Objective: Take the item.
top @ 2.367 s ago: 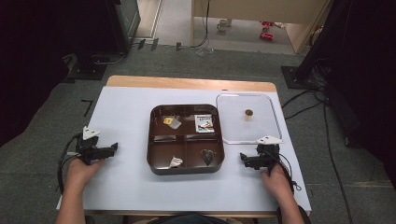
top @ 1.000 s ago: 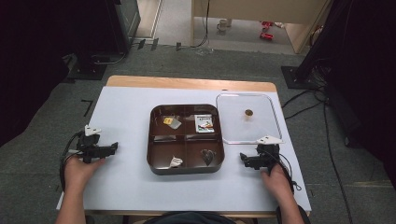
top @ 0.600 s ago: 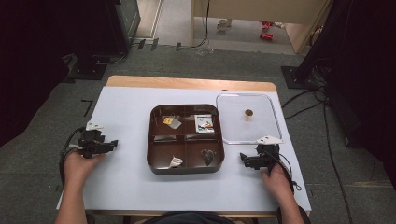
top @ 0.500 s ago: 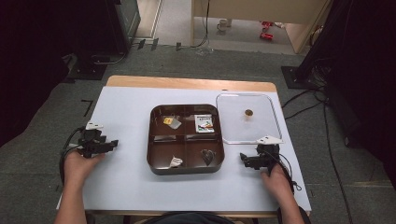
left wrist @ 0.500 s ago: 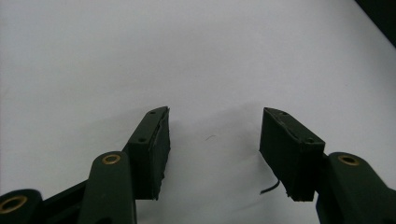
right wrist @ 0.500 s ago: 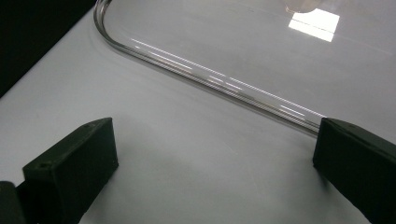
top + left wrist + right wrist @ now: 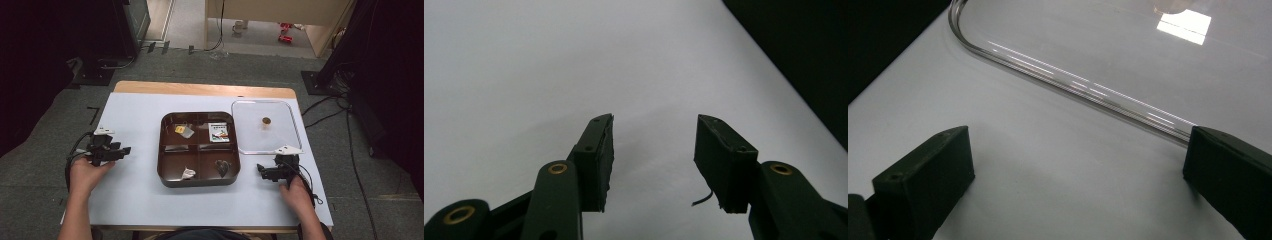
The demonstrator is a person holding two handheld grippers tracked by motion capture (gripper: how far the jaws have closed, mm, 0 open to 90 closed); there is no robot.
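A dark brown tray [image 7: 200,116] with four compartments sits mid-table. Its far-left compartment holds a small yellow piece with a clear wrapper [image 7: 182,130], and the far-right one a printed white packet [image 7: 218,132]. A crumpled white scrap [image 7: 188,173] lies near left, a dark heart-shaped piece [image 7: 222,167] near right. A clear lid [image 7: 250,112] with a small brown knob [image 7: 266,120] lies flat to the tray's right. My left gripper [image 7: 125,149] [image 7: 654,125] is open over bare table, left of the tray. My right gripper [image 7: 261,170] [image 7: 1078,145] is wide open, just short of the lid's near rim [image 7: 1073,82].
The white table top [image 7: 135,110] has a wooden strip along its far edge [image 7: 200,89]. Cables trail from both grippers off the table's sides. Dark stands and cables crowd the floor beyond.
My left gripper has drifted a little forward and toward the tray. The right gripper and everything on the table have stayed put.
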